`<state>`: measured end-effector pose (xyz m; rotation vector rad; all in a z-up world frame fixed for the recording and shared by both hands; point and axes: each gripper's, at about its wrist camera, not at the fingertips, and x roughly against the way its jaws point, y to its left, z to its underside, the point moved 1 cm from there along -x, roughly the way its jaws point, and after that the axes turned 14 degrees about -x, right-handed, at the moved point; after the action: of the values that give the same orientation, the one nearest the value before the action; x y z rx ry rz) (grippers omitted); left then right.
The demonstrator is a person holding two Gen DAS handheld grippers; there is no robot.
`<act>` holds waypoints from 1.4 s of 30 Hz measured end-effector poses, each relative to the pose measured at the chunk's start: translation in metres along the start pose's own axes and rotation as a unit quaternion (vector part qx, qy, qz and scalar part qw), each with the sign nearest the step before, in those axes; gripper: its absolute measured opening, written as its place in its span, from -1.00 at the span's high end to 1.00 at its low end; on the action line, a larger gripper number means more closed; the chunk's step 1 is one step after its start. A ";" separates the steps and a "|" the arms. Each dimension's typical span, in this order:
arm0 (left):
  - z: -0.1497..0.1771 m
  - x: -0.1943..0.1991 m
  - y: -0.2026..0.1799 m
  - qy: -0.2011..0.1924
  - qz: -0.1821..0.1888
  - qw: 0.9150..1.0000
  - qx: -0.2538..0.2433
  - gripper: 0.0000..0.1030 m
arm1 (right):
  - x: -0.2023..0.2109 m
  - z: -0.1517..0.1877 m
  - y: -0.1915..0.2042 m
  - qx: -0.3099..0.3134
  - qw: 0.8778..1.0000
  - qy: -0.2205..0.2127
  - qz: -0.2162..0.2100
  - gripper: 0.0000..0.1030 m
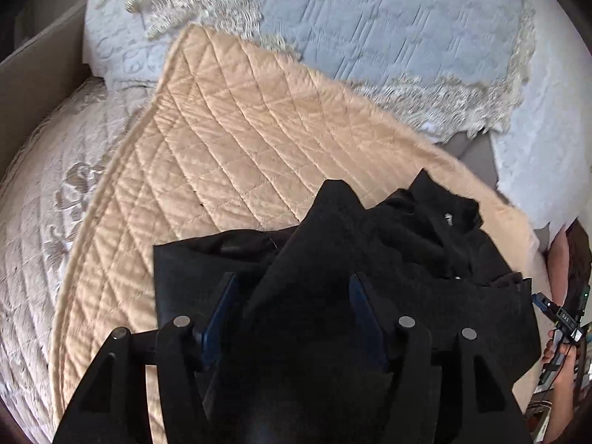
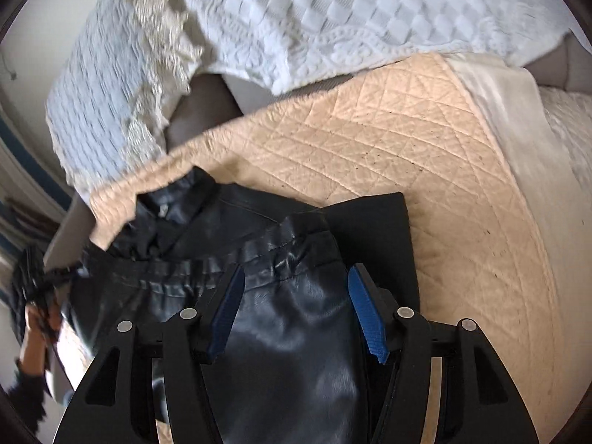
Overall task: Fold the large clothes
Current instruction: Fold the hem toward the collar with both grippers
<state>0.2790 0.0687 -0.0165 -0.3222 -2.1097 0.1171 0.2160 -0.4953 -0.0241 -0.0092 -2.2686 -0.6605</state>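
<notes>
A black garment (image 1: 425, 251) lies bunched on a beige quilted blanket (image 1: 240, 140). In the right wrist view it looks shiny, like leather, with a gathered elastic band (image 2: 207, 229) and a flat matte black part (image 2: 373, 229) beside it. My left gripper (image 1: 294, 277) is open, tilted down over the garment, and a raised fold of black cloth stands between its blue pads (image 1: 222, 314). My right gripper (image 2: 298, 270) is also open, its blue pads (image 2: 366, 310) spread to either side of the shiny cloth without pinching it.
The beige blanket (image 2: 425, 155) covers a bed. A pale blue-white textured bedspread with fringe (image 1: 370, 29) (image 2: 296, 18) lies beyond it. A pale embroidered cover (image 1: 44, 203) and a brown board (image 1: 37, 85) are on the left. A person's hand (image 1: 558, 362) (image 2: 37, 325) shows at the frame edges.
</notes>
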 end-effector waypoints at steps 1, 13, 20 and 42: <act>-0.003 -0.007 -0.001 0.009 0.004 1.000 -0.004 -0.24 | -0.006 -0.002 0.000 0.004 1.000 0.007 0.006 -0.15; 0.000 0.041 -0.055 -0.091 -0.015 0.988 -0.126 0.87 | 0.045 0.001 0.030 0.060 0.997 -0.053 -0.015 0.90; -0.032 0.082 -0.054 -0.190 -0.017 0.976 -0.104 0.88 | 0.066 -0.037 0.040 0.022 0.990 -0.135 -0.028 0.90; -0.038 -0.016 -0.019 -0.089 -0.095 0.990 -0.051 0.49 | -0.020 -0.042 0.010 0.001 0.993 -0.096 0.072 0.51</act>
<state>0.3156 0.0440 -0.0049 -0.1751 -2.3167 -0.0774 0.2605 -0.5021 -0.0085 -0.2442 -2.4248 -0.6032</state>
